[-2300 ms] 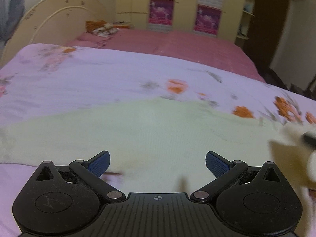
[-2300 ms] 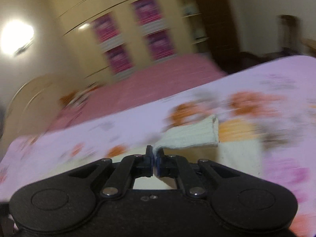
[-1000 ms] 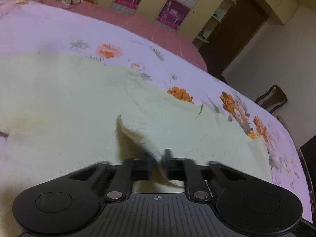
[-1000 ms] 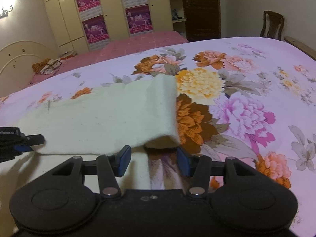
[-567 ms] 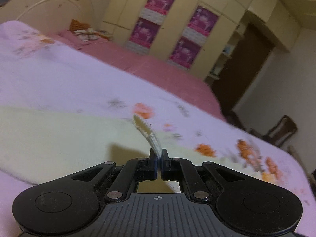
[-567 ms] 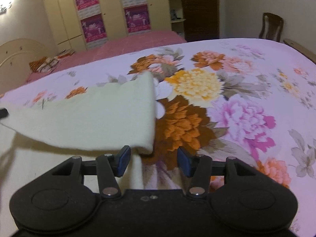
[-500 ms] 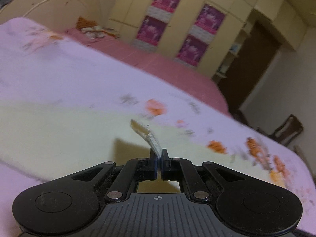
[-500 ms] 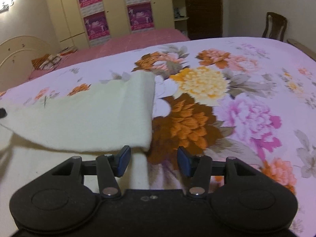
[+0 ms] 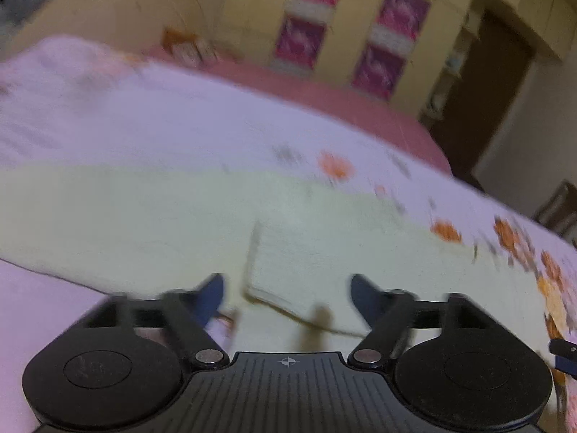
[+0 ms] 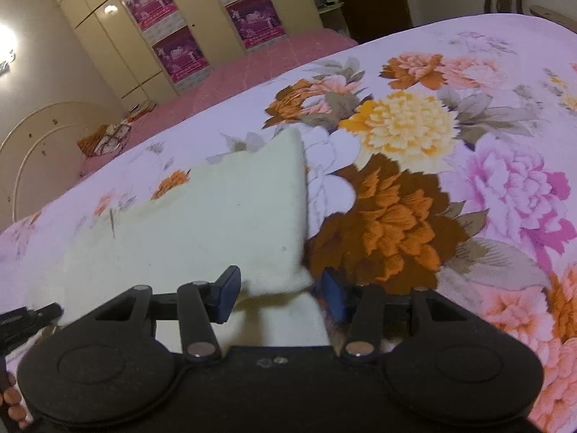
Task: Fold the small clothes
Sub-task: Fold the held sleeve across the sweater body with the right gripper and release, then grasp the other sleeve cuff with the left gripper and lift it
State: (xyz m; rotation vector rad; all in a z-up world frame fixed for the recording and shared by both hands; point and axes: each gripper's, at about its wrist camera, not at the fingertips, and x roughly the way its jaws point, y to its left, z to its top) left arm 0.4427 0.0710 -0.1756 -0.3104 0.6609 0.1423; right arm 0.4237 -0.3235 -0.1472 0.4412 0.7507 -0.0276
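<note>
The bed [image 10: 505,54] under its floral cover fills most of my view, and the cream garment [image 10: 216,223] lies spread across it, the biggest thing I'm working on. Over the garment's body in the left wrist view a folded flap [image 9: 306,263] now lies flat, its ribbed edge just ahead of me. In the right wrist view the other end is turned over too, its corner dipping toward me. So I judge the first folds are laid, and the halving and squaring up are still left. My left fingers [image 9: 286,288] are opening, spread wide with nothing pressed between them, only cloth below. My right fingers [image 10: 281,297] stand part open, the folded corner between them but not pinched, as far as I can see
</note>
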